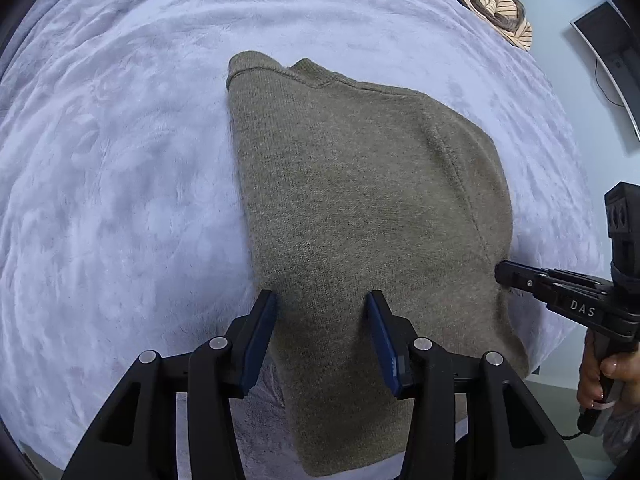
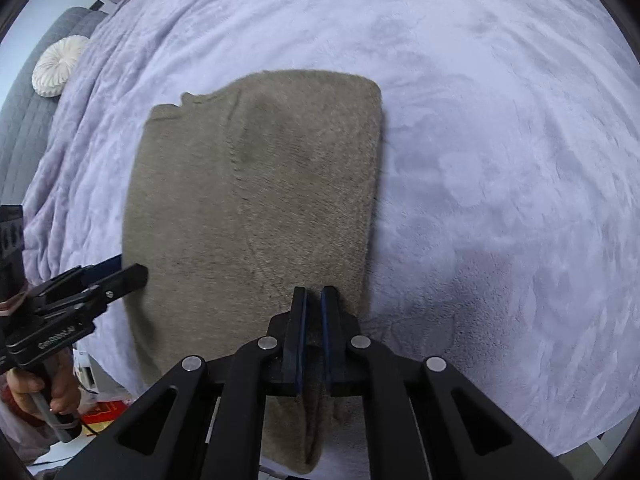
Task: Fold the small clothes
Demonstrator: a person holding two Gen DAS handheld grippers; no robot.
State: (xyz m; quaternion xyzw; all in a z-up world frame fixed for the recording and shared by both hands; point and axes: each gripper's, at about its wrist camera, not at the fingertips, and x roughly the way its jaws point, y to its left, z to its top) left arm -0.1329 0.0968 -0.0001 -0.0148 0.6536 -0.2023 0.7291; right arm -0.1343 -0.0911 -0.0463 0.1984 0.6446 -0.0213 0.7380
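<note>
An olive-brown knit sweater [image 1: 360,200] lies folded lengthwise on a lavender fleece blanket [image 1: 120,160]. My left gripper [image 1: 322,300] hangs over its near left part, jaws apart; one blue pad sits at the sweater's left edge, the other above the knit, which lies flat between them. My right gripper [image 1: 500,272] meets the sweater's right edge. In the right wrist view the sweater [image 2: 260,200] runs away from my right gripper [image 2: 314,292], whose pads are shut on a raised ridge of its near edge. The left gripper [image 2: 128,270] shows at the sweater's left edge.
Striped and brown clothes [image 1: 496,4] are heaped at the blanket's far right edge, and a monitor [image 1: 604,52] stands beyond it. A white round cushion [image 2: 60,66] rests against grey quilted padding [image 2: 24,120]. A person's hand [image 1: 600,376] holds each handle. The blanket [image 2: 500,160] spreads wide to the right.
</note>
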